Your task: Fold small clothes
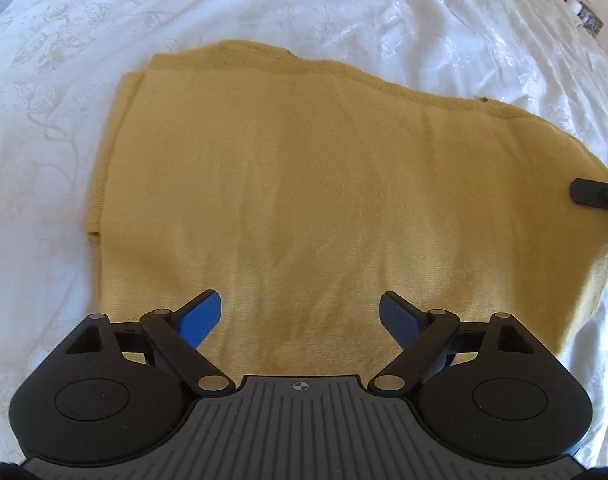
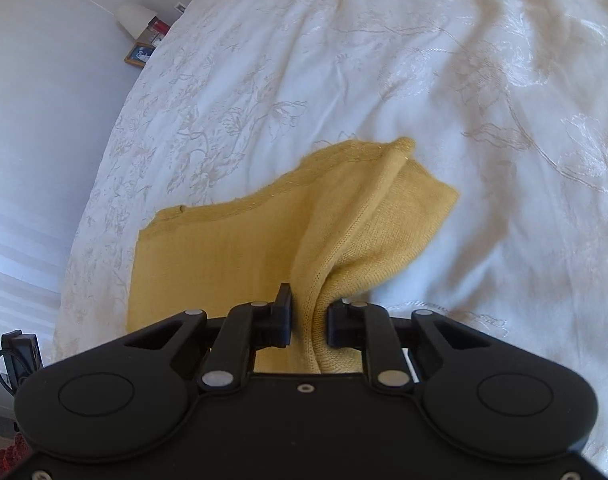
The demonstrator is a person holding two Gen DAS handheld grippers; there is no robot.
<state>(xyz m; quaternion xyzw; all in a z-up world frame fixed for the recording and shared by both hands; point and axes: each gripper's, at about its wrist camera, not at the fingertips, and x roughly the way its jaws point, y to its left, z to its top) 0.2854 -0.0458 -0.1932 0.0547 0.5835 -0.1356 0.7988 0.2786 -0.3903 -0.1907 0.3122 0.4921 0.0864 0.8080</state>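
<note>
Mustard-yellow knit, a small garment (image 1: 304, 184), lies mostly flat on the white embroidered bedspread (image 1: 64, 140) of a bed, already doubled over along its far edge. The left tool (image 1: 300, 316) hangs above the near hem with its blue-padded fingers (image 1: 202, 316) spread wide and nothing between them. The right tool (image 2: 309, 320) is pinching a raised ridge of the same knit at the garment's right side, so the cloth tents up from the bed. To fold well, I judge the right tool should carry that edge across in a low arc, keeping the pinch firm, while the left pins or catches the matching near corner so both edges land square.
</note>
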